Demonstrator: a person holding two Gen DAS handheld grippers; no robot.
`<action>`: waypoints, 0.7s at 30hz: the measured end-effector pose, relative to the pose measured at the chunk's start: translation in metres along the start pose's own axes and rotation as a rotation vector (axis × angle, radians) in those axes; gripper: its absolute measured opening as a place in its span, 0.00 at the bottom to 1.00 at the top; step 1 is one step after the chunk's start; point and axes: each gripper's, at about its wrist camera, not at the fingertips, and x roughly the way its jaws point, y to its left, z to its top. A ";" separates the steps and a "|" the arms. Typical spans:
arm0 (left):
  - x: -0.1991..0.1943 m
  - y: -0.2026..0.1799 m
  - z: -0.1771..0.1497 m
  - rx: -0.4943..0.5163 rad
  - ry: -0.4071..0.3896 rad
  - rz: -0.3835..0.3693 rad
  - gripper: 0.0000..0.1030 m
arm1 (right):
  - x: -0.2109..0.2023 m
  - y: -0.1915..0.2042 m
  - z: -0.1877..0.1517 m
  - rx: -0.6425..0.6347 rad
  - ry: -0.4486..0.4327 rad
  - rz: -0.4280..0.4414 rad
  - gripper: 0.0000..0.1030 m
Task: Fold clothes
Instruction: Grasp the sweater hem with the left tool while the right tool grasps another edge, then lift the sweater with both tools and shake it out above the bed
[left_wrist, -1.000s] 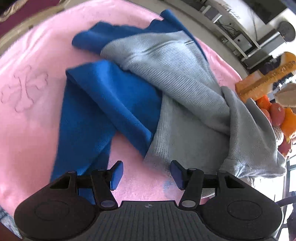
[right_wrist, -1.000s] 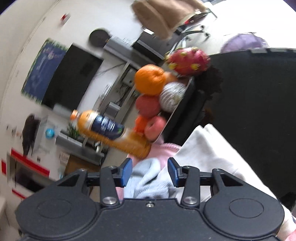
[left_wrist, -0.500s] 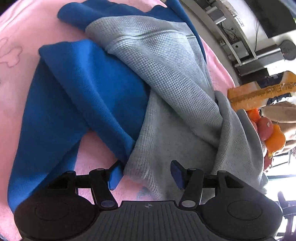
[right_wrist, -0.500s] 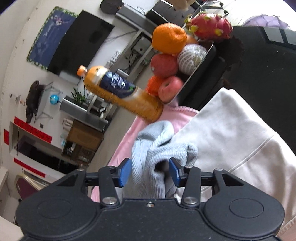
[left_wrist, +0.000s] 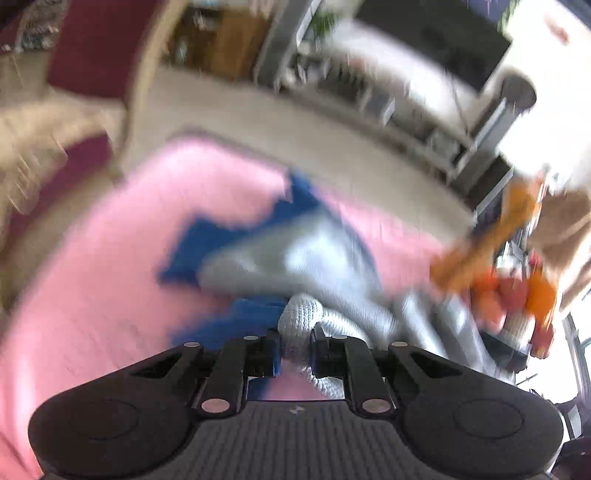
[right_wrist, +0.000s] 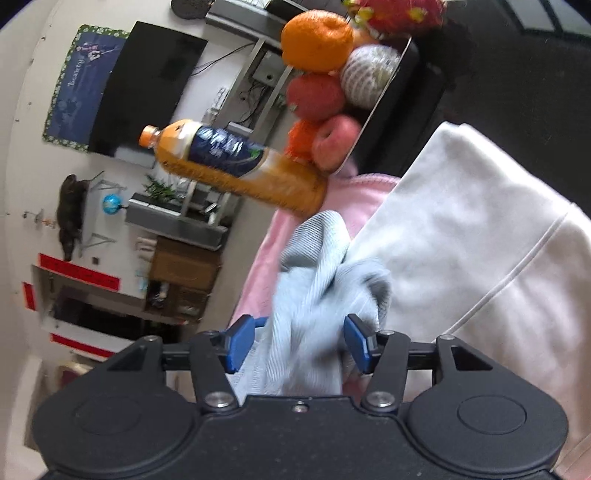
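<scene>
A grey knit garment (left_wrist: 314, 258) lies over a blue garment (left_wrist: 207, 236) on a pink cover (left_wrist: 92, 295); the left wrist view is blurred by motion. My left gripper (left_wrist: 295, 350) has its jaws closing, and the pads pinch a bunched edge of the grey garment, lifted off the cover. In the right wrist view a fold of the same grey garment (right_wrist: 314, 288) runs between the blue pads of my right gripper (right_wrist: 298, 343). Its jaws are opening, with a gap at the left pad. A white garment (right_wrist: 461, 240) lies just to the right.
An orange juice bottle (right_wrist: 236, 166) stands at the cover's edge beside a dark tray (right_wrist: 391, 96) piled with fruit. The bottle (left_wrist: 491, 251) also shows at the right of the left wrist view. Shelves, a television and chairs stand beyond the cover.
My left gripper has shut on the grey garment's edge and risen, pulling the cloth up. My right gripper's jaws have widened around the grey fold and it has shifted a little.
</scene>
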 end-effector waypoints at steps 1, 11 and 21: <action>-0.017 0.009 0.011 0.001 -0.033 0.008 0.13 | 0.000 0.002 -0.004 0.004 0.017 0.014 0.53; -0.024 0.115 -0.019 0.004 -0.021 0.253 0.13 | 0.031 0.030 -0.079 -0.087 0.199 0.005 0.64; -0.012 0.188 -0.046 -0.142 0.017 0.192 0.13 | 0.048 0.008 -0.121 -0.159 0.173 -0.269 0.44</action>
